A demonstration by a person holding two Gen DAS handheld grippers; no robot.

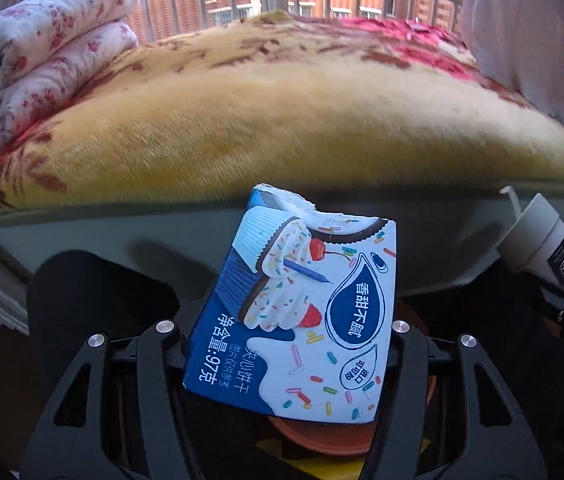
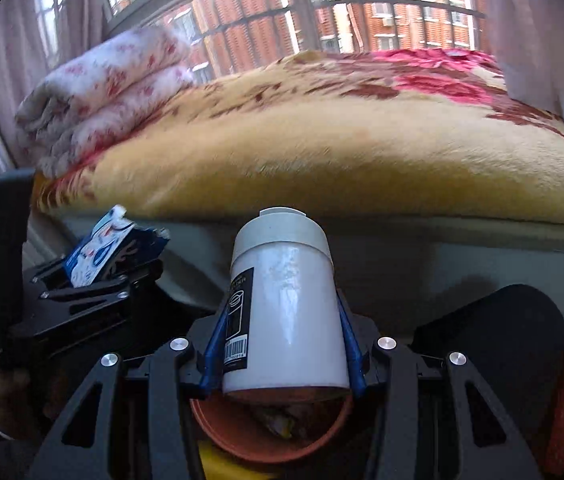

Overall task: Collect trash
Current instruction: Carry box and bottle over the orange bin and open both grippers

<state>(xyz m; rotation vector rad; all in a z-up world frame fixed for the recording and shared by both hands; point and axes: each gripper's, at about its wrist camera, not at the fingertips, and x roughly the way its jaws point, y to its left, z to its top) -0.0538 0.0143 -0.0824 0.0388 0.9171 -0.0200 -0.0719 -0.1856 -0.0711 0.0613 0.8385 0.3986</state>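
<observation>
1. Nearest, low in both views: a terracotta-coloured bin (image 2: pixel 270 428) with some scraps inside, sitting directly under both loads. Judged to be the drop point for the trash, which would explain why both things hang over it.
2. Left gripper (image 1: pixel 288 344) clamped on a torn blue-and-white biscuit box (image 1: pixel 294 312), squeezed across its two side edges. Box held tilted, long axis running from near to far, torn-open end pointing away toward the bed, printed face turned up to the camera. Same box (image 2: pixel 98 252) seen in the right wrist view at the left, sticking up out of the left gripper (image 2: pixel 106 276).
3. Right gripper (image 2: pixel 282 360) closed around a white bottle (image 2: pixel 282 312), blue pads pressing its sides near the base. Long axis again near to far, pale cap pointing away and slightly up, base end over the bin rim, black label with barcode on its left side. Same bottle (image 1: pixel 546 248) visible at the right edge of the left wrist view.
4. Grip low on each item leaves most of the length free ahead of the fingers; probably convenient for letting each fall straight down once released.
5. Beyond: a bed with a yellow plush blanket (image 1: pixel 282 120) patterned in red, well apart from both loads.
6. Far left: a folded floral quilt (image 1: pixel 42 60) on the blanket.
7. Farthest: a barred window (image 2: pixel 322 8) with brick buildings outside.
</observation>
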